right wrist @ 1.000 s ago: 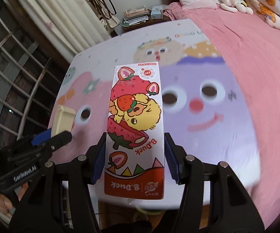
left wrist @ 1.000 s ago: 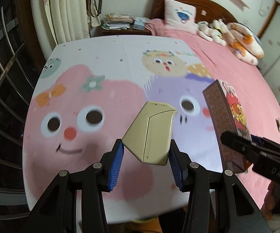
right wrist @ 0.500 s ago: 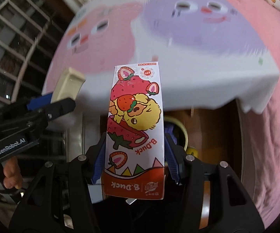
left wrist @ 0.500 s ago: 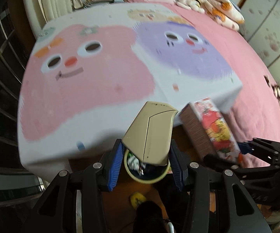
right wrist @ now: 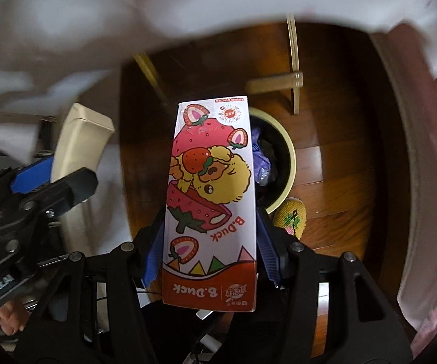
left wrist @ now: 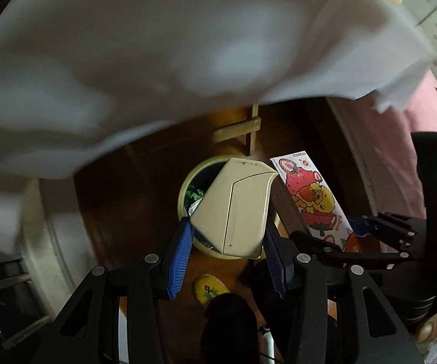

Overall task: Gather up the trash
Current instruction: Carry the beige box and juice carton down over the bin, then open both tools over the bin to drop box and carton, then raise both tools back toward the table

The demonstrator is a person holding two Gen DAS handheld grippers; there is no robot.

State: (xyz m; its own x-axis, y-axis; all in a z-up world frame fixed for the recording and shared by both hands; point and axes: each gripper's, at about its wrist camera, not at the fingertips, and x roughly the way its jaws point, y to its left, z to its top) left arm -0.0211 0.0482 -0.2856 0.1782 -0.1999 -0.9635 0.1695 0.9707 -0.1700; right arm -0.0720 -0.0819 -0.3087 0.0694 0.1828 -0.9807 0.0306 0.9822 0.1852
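My left gripper (left wrist: pixel 227 239) is shut on a beige box (left wrist: pixel 233 209) and holds it right over a pale yellow trash bin (left wrist: pixel 188 182) on the wooden floor. My right gripper (right wrist: pixel 209 242) is shut on a tall B.Duck strawberry carton (right wrist: pixel 211 188), held above the same bin (right wrist: pixel 289 157), which has dark and purple rubbish inside. The carton (left wrist: pixel 312 200) and right gripper (left wrist: pixel 355 233) show at the right of the left wrist view. The beige box (right wrist: pixel 82 142) and left gripper (right wrist: pixel 36 182) show at the left of the right wrist view.
The white bed sheet (left wrist: pixel 157 45) hangs over the top of both views. A wooden frame (right wrist: pixel 294 82) stands behind the bin. A yellow knitted slipper (right wrist: pixel 291 215) lies on the floor beside the bin. Pink bedding (right wrist: pixel 425 182) hangs at the right.
Both grippers have swung down from above the bed to below its edge. The trash bin on the floor has come close under both held boxes. Both grips are unchanged.
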